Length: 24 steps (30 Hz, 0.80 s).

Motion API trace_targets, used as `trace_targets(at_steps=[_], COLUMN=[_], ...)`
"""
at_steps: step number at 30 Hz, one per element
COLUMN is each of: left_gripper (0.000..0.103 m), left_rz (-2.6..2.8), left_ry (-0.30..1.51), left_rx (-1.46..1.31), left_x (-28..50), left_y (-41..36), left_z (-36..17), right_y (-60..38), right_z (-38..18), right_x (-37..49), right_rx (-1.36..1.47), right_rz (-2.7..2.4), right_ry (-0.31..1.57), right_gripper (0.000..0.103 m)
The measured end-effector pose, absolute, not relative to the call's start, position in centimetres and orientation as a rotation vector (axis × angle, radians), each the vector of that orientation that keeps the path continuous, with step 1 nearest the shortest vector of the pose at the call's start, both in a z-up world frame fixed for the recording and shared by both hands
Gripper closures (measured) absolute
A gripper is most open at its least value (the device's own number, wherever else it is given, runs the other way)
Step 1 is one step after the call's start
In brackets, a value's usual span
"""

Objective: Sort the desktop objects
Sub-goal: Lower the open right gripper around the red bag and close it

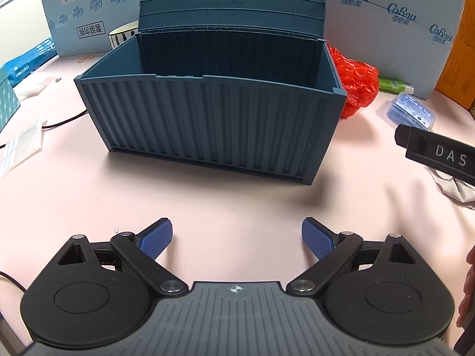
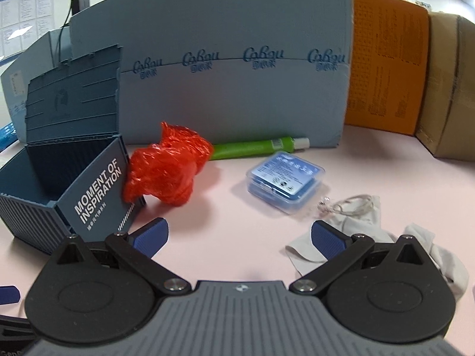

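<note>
Both grippers wide open and empty: right gripper (image 2: 239,237) is nearer the loose items, red bag (image 2: 166,164) far-left touching the open blue bin (image 2: 35,178), clear case (image 2: 286,182) just far-right, white cloth (image 2: 365,231) probably nearest; left gripper (image 1: 236,238) faces the bin.

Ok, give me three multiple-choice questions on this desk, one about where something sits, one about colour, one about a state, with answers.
1. Where is the crumpled bag?
A. inside the box
B. against the box's outer side
C. on the white cloth

2. What colour is the tube?
A. green
B. yellow
C. black

3. How is the box lid?
A. shut
B. missing
C. raised open

Answers: B, the red bag touches the box's end wall; A, the tube body by the cardboard is green; C, the lid stands upright behind the open box.
</note>
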<state>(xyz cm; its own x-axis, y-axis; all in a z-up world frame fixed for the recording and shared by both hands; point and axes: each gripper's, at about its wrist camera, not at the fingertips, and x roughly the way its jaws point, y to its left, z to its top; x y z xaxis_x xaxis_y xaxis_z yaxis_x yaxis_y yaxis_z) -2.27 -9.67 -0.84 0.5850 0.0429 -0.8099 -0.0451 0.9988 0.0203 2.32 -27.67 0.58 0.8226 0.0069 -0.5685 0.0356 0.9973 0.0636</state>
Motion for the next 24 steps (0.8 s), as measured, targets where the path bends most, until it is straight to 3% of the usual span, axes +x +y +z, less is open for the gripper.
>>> trace_targets(at_steps=[24], left_gripper=[0.01], left_rz=[0.094], left_ry=[0.928], left_rx=[-0.012], left_x=[-2.9], left_y=[-9.2], left_z=[-0.7], right_y=[-26.2], right_z=[1.4], right_x=[4.9], right_rx=[0.003], right_rz=[0.227], right_ry=[0.501], right_gripper=[0.0])
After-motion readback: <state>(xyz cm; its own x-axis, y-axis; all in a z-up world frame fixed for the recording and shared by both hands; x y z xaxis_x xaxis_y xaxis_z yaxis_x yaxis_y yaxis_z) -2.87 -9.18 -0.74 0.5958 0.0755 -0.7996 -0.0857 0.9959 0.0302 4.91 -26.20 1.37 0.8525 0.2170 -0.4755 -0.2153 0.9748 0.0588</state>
